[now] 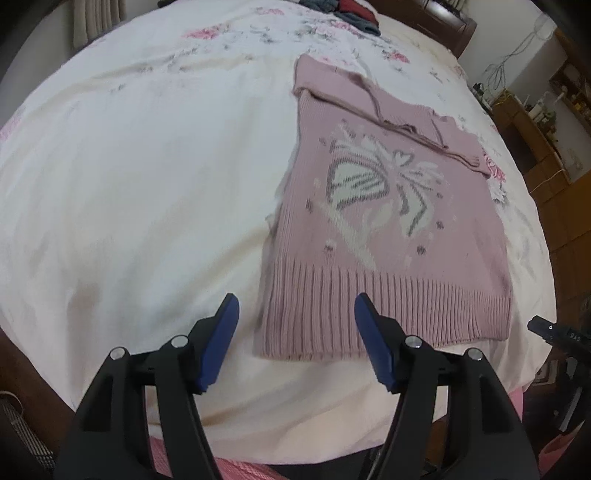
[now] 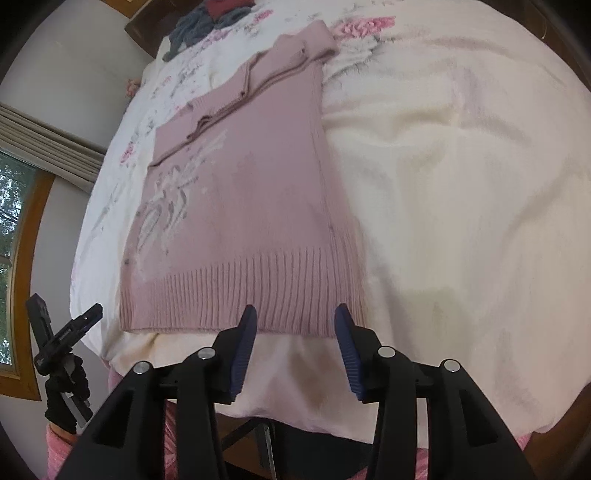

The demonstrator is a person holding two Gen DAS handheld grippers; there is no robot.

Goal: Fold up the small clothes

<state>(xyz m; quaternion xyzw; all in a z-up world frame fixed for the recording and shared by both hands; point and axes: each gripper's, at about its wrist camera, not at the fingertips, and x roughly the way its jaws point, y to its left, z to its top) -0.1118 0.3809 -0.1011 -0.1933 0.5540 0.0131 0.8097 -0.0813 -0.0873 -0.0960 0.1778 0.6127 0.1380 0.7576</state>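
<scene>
1. I count one pink sweater (image 1: 388, 221) on the bed (image 1: 147, 166), lying flat with its ribbed hem toward me and its sleeves folded in across the upper body.
2. One white-and-grey knitted motif sits on the sweater's front; I cannot tell what it depicts.
3. My left gripper (image 1: 296, 334) is spread wide and holds nothing; it hovers near the hem's left corner, and I cannot tell whether it touches the knit.
4. My right gripper (image 2: 294, 338) is likewise spread and empty, hovering at the hem's right end (image 2: 321, 295).
5. I count two blue-padded fingers on each tool, four in all.
6. One heap of dark clothes (image 2: 207, 22), grey with something red, lies at the far end of the bed, well apart from the sweater.
7. One black tripod clamp (image 2: 62, 336) stands off the bed's near-left edge in the right wrist view.
8. One window (image 2: 14, 236) with a wooden frame shows at the left.
</scene>
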